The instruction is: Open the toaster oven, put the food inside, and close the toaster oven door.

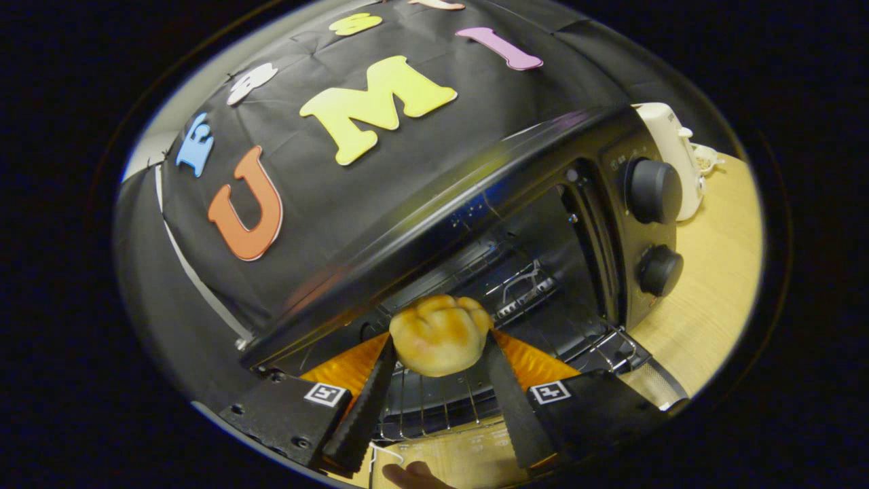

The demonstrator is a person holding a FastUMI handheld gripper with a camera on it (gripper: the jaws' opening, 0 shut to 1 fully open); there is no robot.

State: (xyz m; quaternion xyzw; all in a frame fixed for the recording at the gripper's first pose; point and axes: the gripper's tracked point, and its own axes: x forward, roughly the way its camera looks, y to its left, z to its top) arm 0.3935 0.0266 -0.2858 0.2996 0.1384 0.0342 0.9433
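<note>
A golden bread roll [440,333] sits between my two black fingers, and my gripper [438,343] is shut on it. The roll hangs just above the wire rack [434,401] at the mouth of the black toaster oven [475,224]. The oven stands open, with its door [652,384] folded down below my fingers. Inside, the dark cavity and a second rack [523,288] show beyond the roll. Two round knobs [653,191] sit on the oven's panel to the right of the opening.
A white appliance [679,146] stands on the wooden table [713,272] past the oven's knob side. A fingertip of a person's hand [414,475] shows below the fingers, near the lowered door.
</note>
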